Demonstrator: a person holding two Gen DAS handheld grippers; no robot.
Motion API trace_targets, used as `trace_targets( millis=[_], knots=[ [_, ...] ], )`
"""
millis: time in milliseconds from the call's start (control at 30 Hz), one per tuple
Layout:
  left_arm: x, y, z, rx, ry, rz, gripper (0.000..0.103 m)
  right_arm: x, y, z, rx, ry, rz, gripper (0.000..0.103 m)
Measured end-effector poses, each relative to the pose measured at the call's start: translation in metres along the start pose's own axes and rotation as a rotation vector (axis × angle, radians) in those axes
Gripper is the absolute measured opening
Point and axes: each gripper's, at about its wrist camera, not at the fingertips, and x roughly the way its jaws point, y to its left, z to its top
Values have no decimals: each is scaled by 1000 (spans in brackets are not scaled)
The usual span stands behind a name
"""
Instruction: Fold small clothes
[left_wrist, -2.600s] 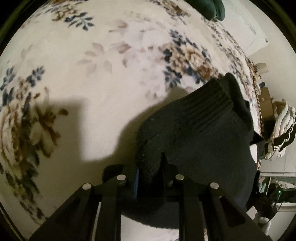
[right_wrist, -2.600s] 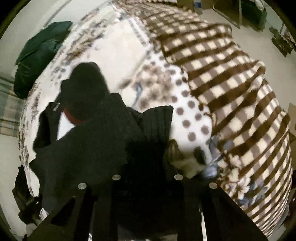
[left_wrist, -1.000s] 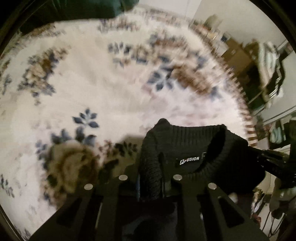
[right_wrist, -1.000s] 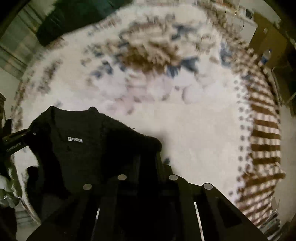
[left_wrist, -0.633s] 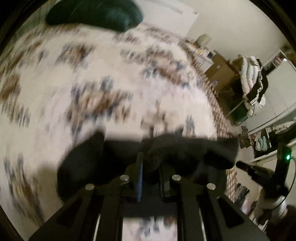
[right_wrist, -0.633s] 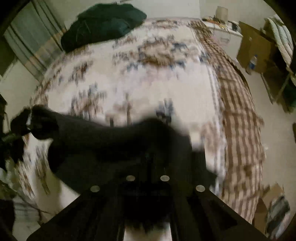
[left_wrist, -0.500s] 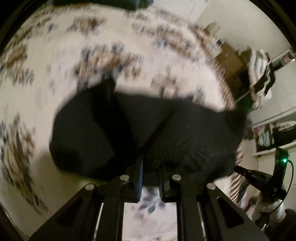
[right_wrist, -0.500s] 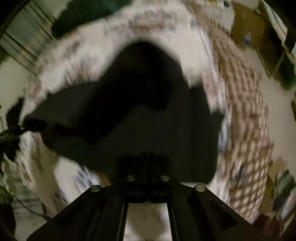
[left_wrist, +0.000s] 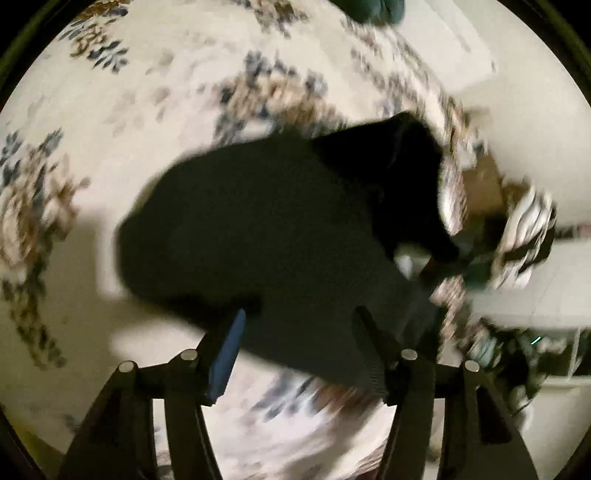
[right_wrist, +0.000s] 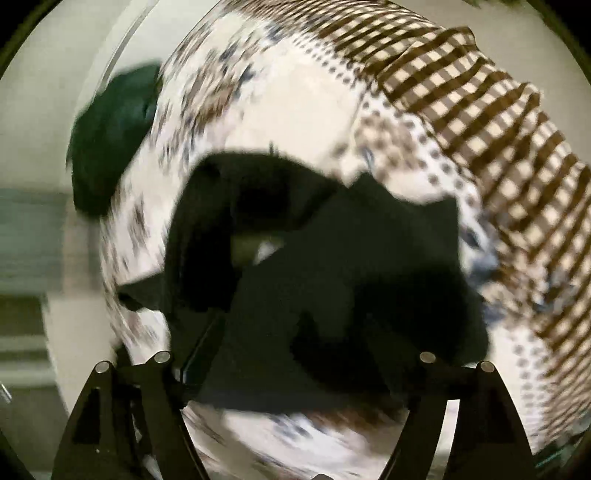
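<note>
- Two grippers point down at a bed covered by a cream blanket printed with blue and brown flowers (left_wrist: 155, 85); both views are blurred.
- A small black knitted sweater (left_wrist: 266, 229) lies crumpled on the blanket, right of centre in the left wrist view and near the camera.
- The left gripper (left_wrist: 299, 325) has its jaws spread and opening; the near edge of the black sweater lies between them, but the blue-faced left pad (left_wrist: 227, 354) stands clear of the cloth, so nothing is pinched.
- In the right wrist view the same sweater (right_wrist: 332, 280) fills the centre, bunched in folds, with a loop of it open at the far left.
- The right gripper (right_wrist: 295, 347) has its jaws wide apart and opening; the sweater's near edge sits between them, and the blur and darkness hide whether either finger touches it.
- A brown-and-cream checked border of the blanket (right_wrist: 480, 122) runs along the far right, with a band of brown dots beside it.
- A dark green bundle of cloth (right_wrist: 110, 140) rests at the far left edge of the bed.
- A striped white and dark heap of fabric (left_wrist: 524, 236) sits beyond the bed at the right.
</note>
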Motion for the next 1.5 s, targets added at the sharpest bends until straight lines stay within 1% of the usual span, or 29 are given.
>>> trace_targets(
  millis=[33,67,100,167,200,233,267,333,400,467,500,600,667,700,833,867,900,933,967,1000,1033,1067,1100,1200,1267,1300,1367,1400,1500],
  knots=[
    [2,-4,12,-24,-8,-38,58,7,5,16,48,-7,28,80],
    [4,-11,26,-45,-21,-62,59,15,15,30,60,-10,45,80],
    [7,-20,39,-53,-28,-77,59,21,24,44,43,-20,39,80],
    [17,-43,63,-13,-37,-81,59,35,45,65,-30,-37,-37,81],
    [21,-53,75,36,-41,-66,61,44,58,76,-97,-34,-88,83],
    [31,-70,89,103,-44,-29,61,55,69,85,-162,-18,-140,87],
    [43,-84,102,162,-34,-2,62,67,79,94,-236,-4,-209,88],
    [62,-93,115,259,4,62,63,92,93,111,-361,29,-309,88],
    [97,-106,138,347,49,143,64,116,108,123,-475,59,-398,89],
    [132,-111,155,410,98,213,64,136,114,135,-541,89,-422,95],
    [143,-107,158,420,122,231,64,143,116,139,-561,94,-426,97],
    [190,-104,176,440,214,290,64,171,123,153,-611,138,-432,97],
    [212,-100,184,458,236,340,64,188,125,158,-638,159,-451,97],
    [215,-99,186,466,239,352,64,200,126,164,-650,178,-447,97],
    [234,-94,194,457,273,345,64,234,127,179,-650,253,-433,96],
    [233,-95,192,471,263,333,64,240,127,181,-641,270,-431,95],
    [232,-97,190,492,250,308,63,243,127,183,-634,277,-419,81],
    [230,-98,187,510,238,289,62,243,131,182,-647,263,-397,47],
    [227,-100,183,539,223,263,43,240,136,180,-671,247,-381,30],
    [222,-101,177,567,205,272,24,237,141,175,-697,235,-373,23],
    [216,-101,173,583,182,272,22,234,144,171,-714,216,-373,18],
    [204,-102,167,602,148,250,18,228,146,167,-734,193,-369,17],
    [195,-103,163,609,124,233,17,216,148,162,-738,163,-347,16],
    [153,-110,148,617,38,161,16,181,152,151,-706,89,-290,15],
    [112,-113,126,630,-34,112,16,147,159,133,-712,22,-266,15],
    [97,-117,121,636,-61,95,16,128,164,120,-725,-13,-256,15],
    [61,-121,99,645,-115,57,15,95,169,97,-744,-60,-241,15],
    [43,-119,83,645,-135,41,15,72,168,74,-768,-101,-242,14],
    [5,-103,42,595,-164,-7,15,19,148,16,-794,-149,-242,14]
  ],
)
